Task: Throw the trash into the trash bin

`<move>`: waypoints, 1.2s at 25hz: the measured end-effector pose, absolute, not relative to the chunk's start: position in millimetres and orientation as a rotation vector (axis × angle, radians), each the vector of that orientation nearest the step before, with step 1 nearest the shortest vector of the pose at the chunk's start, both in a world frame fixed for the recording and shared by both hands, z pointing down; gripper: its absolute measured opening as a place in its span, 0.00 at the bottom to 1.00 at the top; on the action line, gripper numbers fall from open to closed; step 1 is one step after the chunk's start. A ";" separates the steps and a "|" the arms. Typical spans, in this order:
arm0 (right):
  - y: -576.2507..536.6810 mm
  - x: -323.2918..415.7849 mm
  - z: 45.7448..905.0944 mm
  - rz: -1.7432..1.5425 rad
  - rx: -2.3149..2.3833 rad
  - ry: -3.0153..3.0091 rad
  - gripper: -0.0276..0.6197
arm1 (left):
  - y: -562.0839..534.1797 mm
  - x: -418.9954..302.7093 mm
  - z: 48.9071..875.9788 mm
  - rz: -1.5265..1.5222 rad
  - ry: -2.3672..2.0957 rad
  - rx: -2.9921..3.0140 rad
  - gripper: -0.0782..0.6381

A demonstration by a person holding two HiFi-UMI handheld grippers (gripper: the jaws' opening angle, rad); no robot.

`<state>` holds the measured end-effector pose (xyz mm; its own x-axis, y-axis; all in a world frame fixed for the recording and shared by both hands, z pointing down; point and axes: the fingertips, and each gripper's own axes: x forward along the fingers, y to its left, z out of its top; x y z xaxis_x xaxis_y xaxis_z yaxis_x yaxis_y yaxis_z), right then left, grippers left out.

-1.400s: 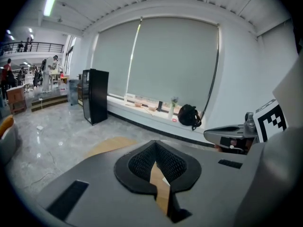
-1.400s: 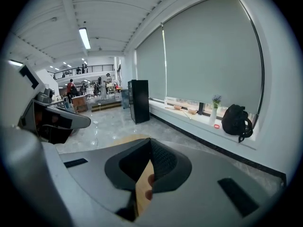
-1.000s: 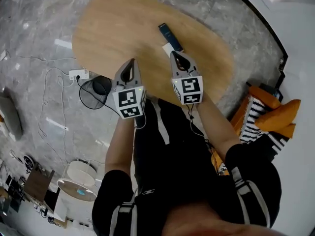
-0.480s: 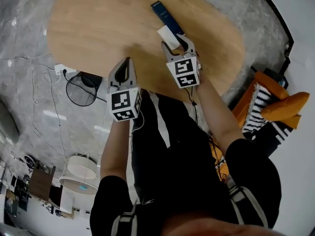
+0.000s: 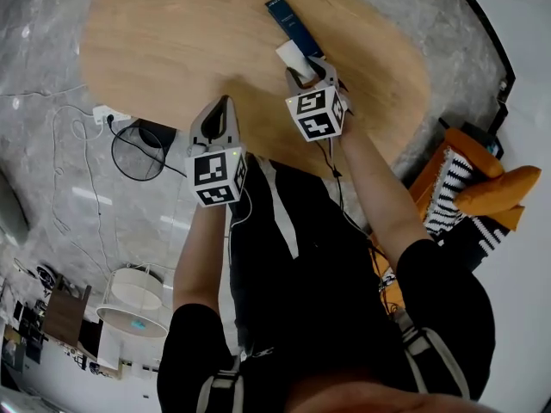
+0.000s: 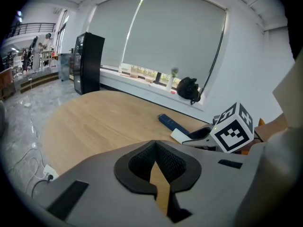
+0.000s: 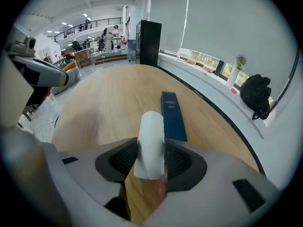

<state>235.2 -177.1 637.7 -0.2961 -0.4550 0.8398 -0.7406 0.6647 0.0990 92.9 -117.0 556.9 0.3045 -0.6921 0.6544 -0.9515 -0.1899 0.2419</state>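
Note:
A white rolled piece of paper lies on the oval wooden table, next to a long dark blue box. My right gripper points down at the table with its jaws opening; the paper stands between its pads, and the blue box lies just beyond. My left gripper hovers at the table's near edge, shut with nothing in it. A black wire trash bin stands on the floor left of the table, below the left gripper.
A white power strip and cables lie on the floor by the bin. An orange and striped cushion sits at the right. A black backpack rests on the window sill behind the table, and a black cabinet stands at the far left.
Both grippers have come down toward the table. The right gripper, shut before, has opened and now straddles the white paper. The left stays shut.

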 end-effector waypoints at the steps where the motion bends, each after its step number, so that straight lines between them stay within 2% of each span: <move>1: -177.6 234.9 635.1 0.386 0.935 -1.952 0.30 | -116.6 93.0 556.3 0.538 -1.461 1.954 0.13; 9: -185.1 234.2 575.3 0.330 1.060 -2.074 0.20 | -116.5 92.0 541.3 0.493 -1.528 1.910 0.13; 15: -184.1 230.3 528.4 0.337 1.132 -2.168 0.19 | -124.4 91.5 528.0 0.465 -1.571 1.900 0.13; 24: -183.7 218.4 506.3 0.352 1.116 -2.231 0.19 | -120.0 81.9 512.4 0.411 -1.655 1.844 0.13; 30: -170.0 169.5 506.6 0.355 1.004 -2.275 0.19 | -94.0 45.7 511.6 0.317 -1.743 1.722 0.13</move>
